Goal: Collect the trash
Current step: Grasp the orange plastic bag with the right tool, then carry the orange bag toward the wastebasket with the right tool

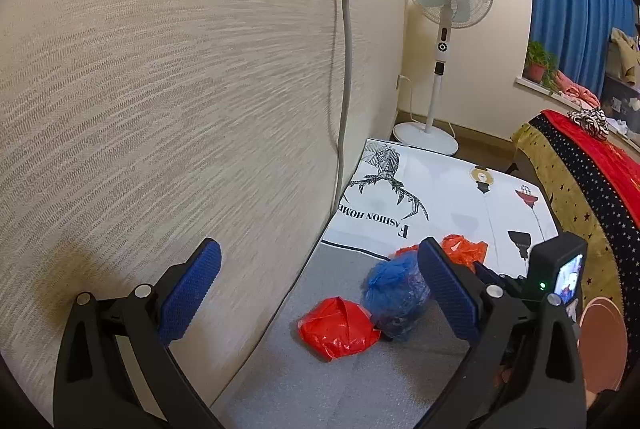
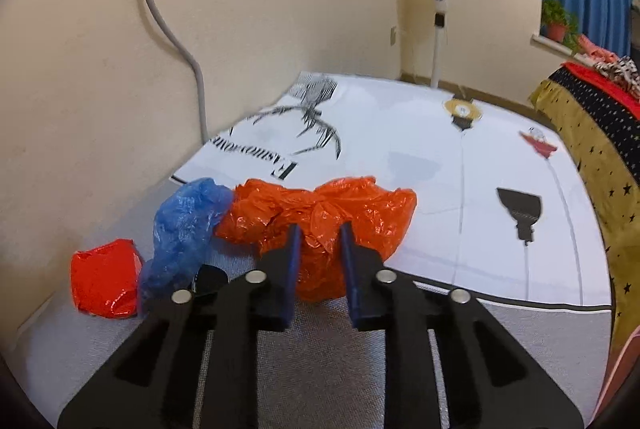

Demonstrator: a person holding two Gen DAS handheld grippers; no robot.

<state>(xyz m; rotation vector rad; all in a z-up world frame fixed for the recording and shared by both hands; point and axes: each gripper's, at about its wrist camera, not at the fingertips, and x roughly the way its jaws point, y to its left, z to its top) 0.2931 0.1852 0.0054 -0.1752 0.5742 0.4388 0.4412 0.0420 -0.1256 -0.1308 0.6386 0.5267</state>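
Right gripper [image 2: 319, 247] nearly closed on the orange bag [image 2: 320, 213]

Only thin crinkled film is pinched, so it could be lost when lifted; left gripper [image 1: 320, 293] is held wide open, empty.

grey floor [image 2: 320, 369], printed mat [image 2: 440, 157], plastic bags [image 2: 320, 213]

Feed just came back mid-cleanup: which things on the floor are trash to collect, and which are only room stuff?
Trash: orange plastic bag, which the right gripper is closing around; blue plastic bag; red wrapper.

Room stuff: printed mat, standing fan, star-patterned blanket, potted plant.
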